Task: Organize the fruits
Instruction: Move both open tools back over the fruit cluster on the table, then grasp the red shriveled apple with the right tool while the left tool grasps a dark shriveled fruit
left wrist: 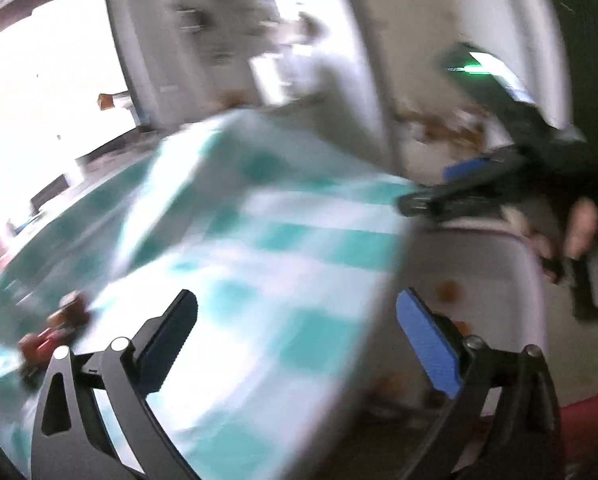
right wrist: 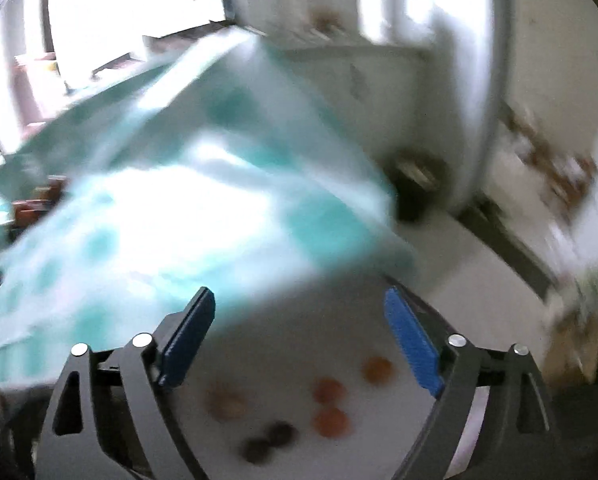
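Both views blurring. Left gripper [left wrist: 297,340] and right gripper [right wrist: 299,336] are hanging spread, pinching nothing. Fruits [right wrist: 327,404] are lying loose on the pale surface [right wrist: 283,344] beside the checked cloth [left wrist: 283,240]'s edge. Likely between picks; next, steadying over one fruit.

Blurred room w/ blown-out bright window [left wrist: 51,80], pale walls [right wrist: 539,60], whitish floor [right wrist: 479,272].
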